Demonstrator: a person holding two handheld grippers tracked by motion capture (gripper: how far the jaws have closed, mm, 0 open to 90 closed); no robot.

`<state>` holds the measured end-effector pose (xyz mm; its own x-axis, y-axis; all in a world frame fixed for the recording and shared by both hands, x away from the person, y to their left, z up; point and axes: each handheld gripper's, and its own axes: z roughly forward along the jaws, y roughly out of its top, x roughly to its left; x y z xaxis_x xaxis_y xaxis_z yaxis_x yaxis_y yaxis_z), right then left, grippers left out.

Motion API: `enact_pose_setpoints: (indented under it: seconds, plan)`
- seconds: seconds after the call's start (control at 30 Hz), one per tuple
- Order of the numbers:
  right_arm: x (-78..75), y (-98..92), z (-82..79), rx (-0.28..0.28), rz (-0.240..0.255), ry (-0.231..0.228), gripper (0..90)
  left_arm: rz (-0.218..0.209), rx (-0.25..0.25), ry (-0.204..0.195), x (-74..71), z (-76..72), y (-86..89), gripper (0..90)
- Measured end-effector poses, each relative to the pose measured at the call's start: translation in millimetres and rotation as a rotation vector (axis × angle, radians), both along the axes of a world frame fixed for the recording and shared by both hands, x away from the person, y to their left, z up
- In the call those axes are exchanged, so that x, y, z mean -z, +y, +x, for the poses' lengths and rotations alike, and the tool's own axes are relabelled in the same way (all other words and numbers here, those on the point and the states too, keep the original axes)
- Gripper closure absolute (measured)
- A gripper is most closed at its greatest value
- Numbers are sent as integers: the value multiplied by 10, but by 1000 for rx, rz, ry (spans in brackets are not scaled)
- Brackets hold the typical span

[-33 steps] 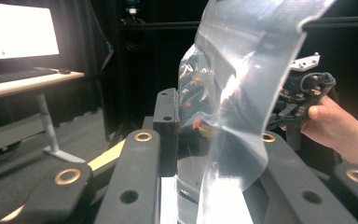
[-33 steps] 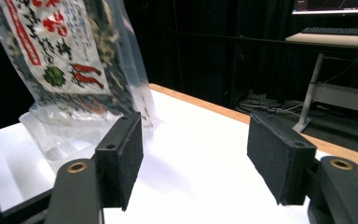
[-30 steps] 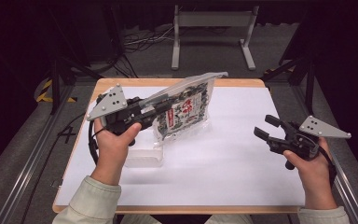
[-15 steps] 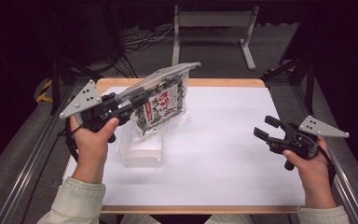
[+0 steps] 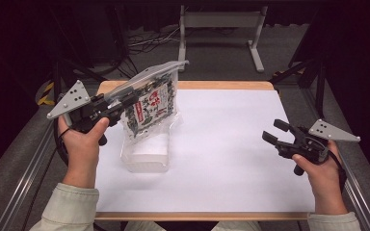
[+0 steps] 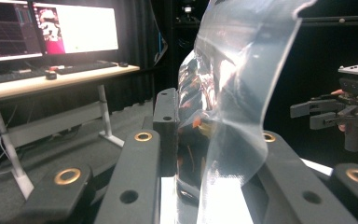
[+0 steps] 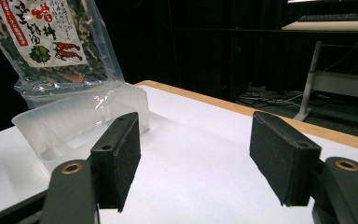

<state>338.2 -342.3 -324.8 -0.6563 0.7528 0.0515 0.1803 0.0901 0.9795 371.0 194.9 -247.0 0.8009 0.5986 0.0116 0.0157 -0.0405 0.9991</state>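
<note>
- The table (image 5: 231,192), covered in white, is the biggest thing, and there is one. It takes up the middle of the high view.
- There is one bag of dried greens (image 5: 149,108), clear plastic with a red and white label. It hangs in the air in the upper left of the high view, over the clear tray. A second ago it was more to the right and lay flatter. Now it has slid left and tipped more upright, so its bottom end points down at the tray.
- I think this means the bag is being lined up to go into the tray. It is not in yet.
- There is one clear plastic tray (image 5: 147,154). It sits on the table left of the middle, just under the bag, and looks empty.
- There are two tongs, one in each hand.
- The left gripper (image 5: 120,103) is clenched on the bag's top edge, in the upper left of the high view.
- The right gripper (image 5: 275,132) is at the right of the high view, well apart from the bag. Its jaws are spread with nothing between them, and it has kept still.
</note>
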Motion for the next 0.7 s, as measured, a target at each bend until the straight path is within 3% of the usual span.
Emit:
enact_pose_setpoints:
  seconds: [0.43, 0.7]
  plan:
    - [19, -12, 7, 4, 3, 7, 345, 16, -58, 34, 200, 135, 132, 741]
    - [43, 6, 23, 1, 0, 15, 345, -7, -72, 58, 319, 194, 183, 741]
